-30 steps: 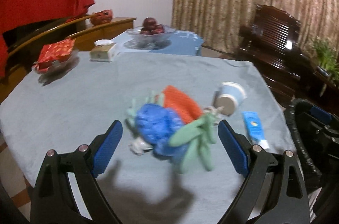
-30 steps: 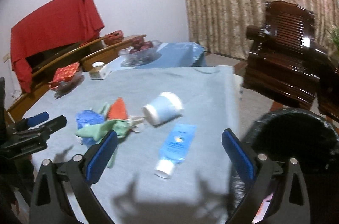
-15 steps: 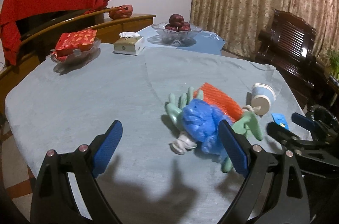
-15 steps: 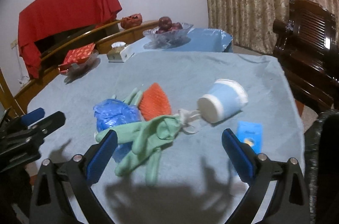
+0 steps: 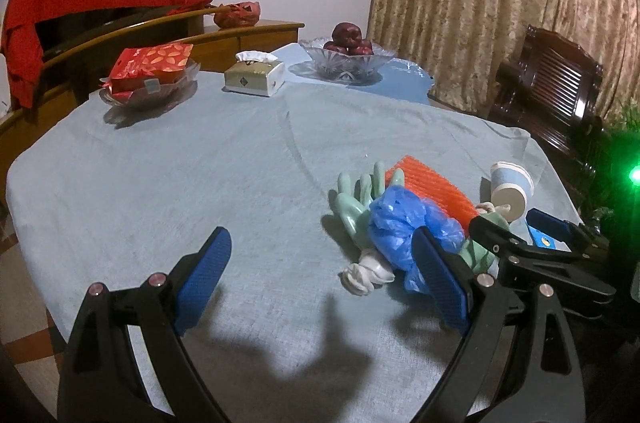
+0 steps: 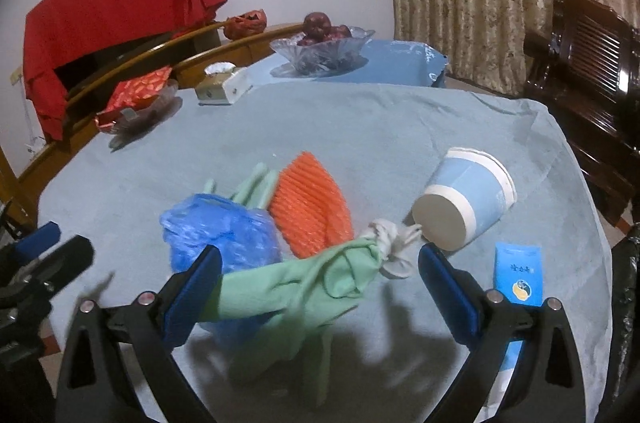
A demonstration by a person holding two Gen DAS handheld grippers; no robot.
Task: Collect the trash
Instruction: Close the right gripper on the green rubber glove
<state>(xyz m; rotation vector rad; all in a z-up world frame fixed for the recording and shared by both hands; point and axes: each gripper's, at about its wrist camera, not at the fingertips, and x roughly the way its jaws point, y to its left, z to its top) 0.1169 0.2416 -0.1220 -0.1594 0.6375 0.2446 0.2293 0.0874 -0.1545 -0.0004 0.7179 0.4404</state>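
Note:
A heap of trash lies on the blue-grey tablecloth (image 5: 200,175): a crumpled blue plastic bag (image 5: 404,223) (image 6: 224,231), green rubber gloves (image 5: 356,199) (image 6: 304,283), an orange ribbed wrapper (image 5: 432,187) (image 6: 308,203), a white wad (image 5: 366,273) (image 6: 390,243), a tipped blue paper cup (image 5: 510,187) (image 6: 466,199) and a blue tube (image 6: 518,273). My left gripper (image 5: 322,281) stands open, the heap just beyond its right finger. My right gripper (image 6: 320,287) is open with a green glove between its fingers, untouched.
At the far side sit a glass fruit bowl (image 5: 348,61) (image 6: 320,51), a tissue box (image 5: 254,77) (image 6: 222,89) and a red packet on a dish (image 5: 150,71) (image 6: 138,99). A dark wooden chair (image 5: 548,91) (image 6: 584,63) stands right. A black bin rim (image 6: 628,303) shows at the right edge.
My left gripper has swung left, so the heap now sits toward its right finger. My right gripper has moved left and closer, bringing the green glove between its fingers. Both stayed open.

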